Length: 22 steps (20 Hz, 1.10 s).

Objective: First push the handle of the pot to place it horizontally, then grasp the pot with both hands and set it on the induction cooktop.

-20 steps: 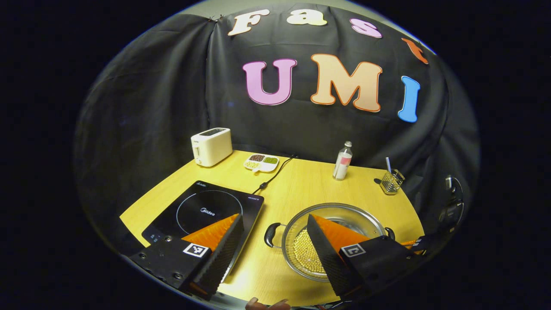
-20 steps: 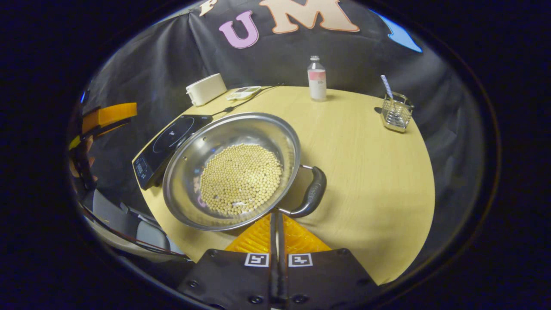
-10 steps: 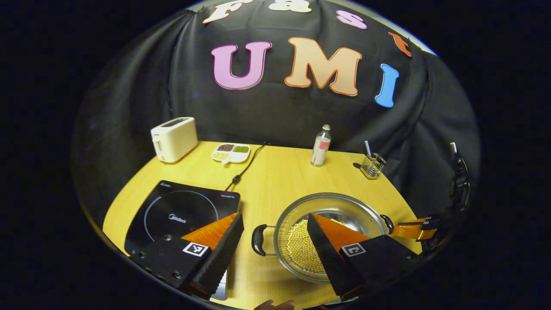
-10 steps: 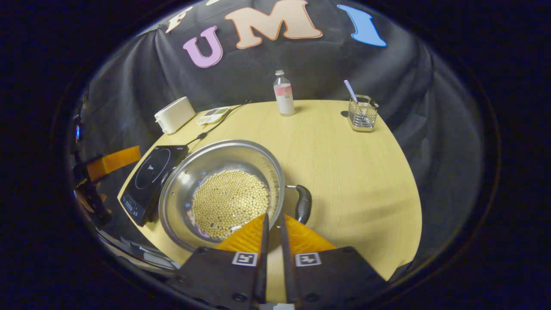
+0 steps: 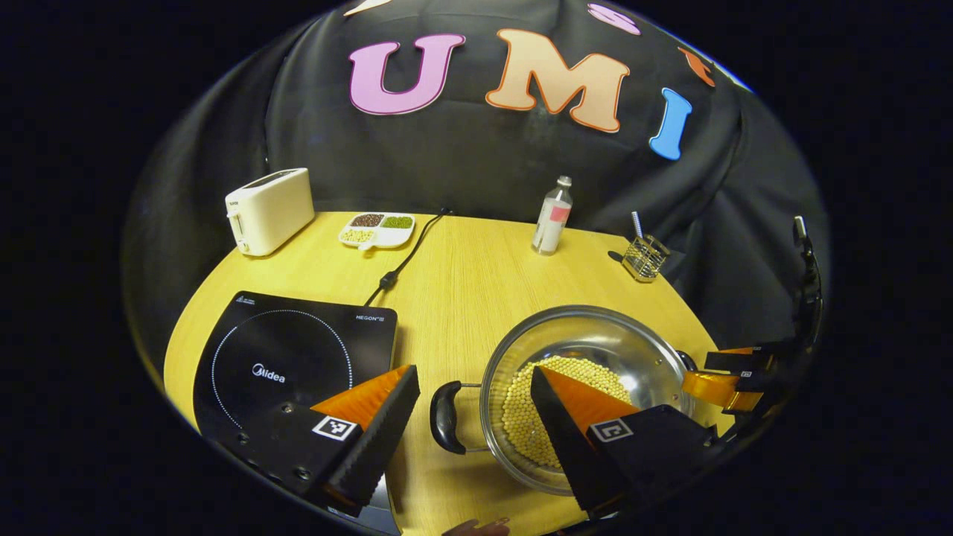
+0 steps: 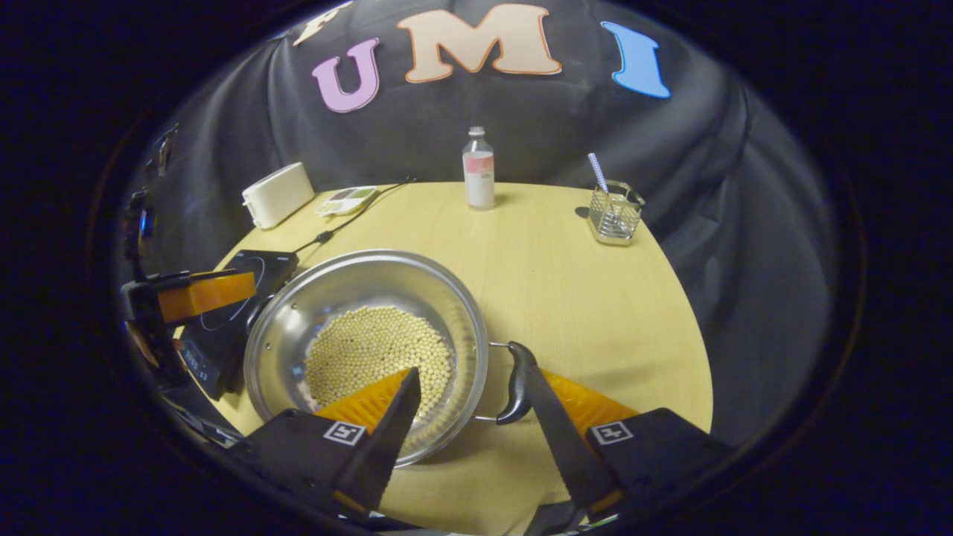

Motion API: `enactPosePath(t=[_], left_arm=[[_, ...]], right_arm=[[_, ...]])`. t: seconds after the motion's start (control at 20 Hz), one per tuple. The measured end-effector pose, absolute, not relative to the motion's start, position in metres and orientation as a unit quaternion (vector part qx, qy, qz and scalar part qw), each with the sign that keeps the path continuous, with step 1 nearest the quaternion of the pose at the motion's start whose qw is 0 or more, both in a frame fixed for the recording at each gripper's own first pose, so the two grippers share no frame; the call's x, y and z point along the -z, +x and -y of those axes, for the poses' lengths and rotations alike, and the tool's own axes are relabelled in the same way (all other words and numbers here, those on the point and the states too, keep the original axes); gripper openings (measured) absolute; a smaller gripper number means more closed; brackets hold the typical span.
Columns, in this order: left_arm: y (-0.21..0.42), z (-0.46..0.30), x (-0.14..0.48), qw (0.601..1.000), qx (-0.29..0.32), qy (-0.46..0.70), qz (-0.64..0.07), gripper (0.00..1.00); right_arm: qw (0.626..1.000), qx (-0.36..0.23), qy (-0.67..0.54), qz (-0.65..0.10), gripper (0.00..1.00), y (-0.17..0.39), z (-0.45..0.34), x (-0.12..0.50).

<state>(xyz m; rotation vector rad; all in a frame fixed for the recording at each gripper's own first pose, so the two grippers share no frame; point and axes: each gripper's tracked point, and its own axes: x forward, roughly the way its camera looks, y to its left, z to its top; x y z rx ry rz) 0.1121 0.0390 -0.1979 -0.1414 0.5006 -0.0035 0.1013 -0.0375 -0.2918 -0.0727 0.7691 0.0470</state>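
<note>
Handles of the steel pot (image 5: 588, 394) are lying level, so pushing is judged done; it is being straddled at 3 o'clock of the induction cooktop (image 5: 290, 357) by spread left gripper (image 5: 476, 402) and right gripper (image 6: 476, 417), ungrasped.

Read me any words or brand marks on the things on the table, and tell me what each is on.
"Midea": centre of the induction cooktop.
Small print at the cooktop's far corners: too small to read.
Label on the bottle: too small to read.
Mark on the toaster: blurred.
</note>
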Motion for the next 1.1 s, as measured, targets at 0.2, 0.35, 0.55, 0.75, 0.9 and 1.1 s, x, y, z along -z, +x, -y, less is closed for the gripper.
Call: enactPosePath(t=[0.2, 0.35, 0.55, 0.75, 0.9, 1.1], left_arm=[[0.118, -0.039, 0.220, 0.959, 0.002, -0.080, -0.272, 0.99], [0.121, -0.043, 0.238, 0.952, -0.004, -0.082, -0.294, 0.98], [0.124, -0.046, 0.261, 0.943, -0.010, -0.090, -0.322, 0.98], [0.124, -0.041, 0.274, 0.935, -0.009, -0.097, -0.341, 0.98], [0.126, -0.042, 0.275, 0.936, -0.013, -0.082, -0.342, 0.96], [0.129, -0.040, 0.274, 0.937, -0.013, -0.072, -0.340, 0.88]], right_arm=[[0.921, 0.001, -0.022, -0.389, 0.96, 0.113, 0.049, 0.306], [0.914, 0.014, -0.005, -0.405, 0.98, 0.119, 0.056, 0.323], [0.908, 0.022, 0.004, -0.419, 0.96, 0.124, 0.060, 0.341], [0.892, 0.011, 0.029, -0.452, 0.98, 0.121, 0.051, 0.362], [0.889, 0.007, 0.036, -0.456, 0.94, 0.122, 0.048, 0.367], [0.884, 0.003, 0.041, -0.467, 0.90, 0.121, 0.048, 0.372]])
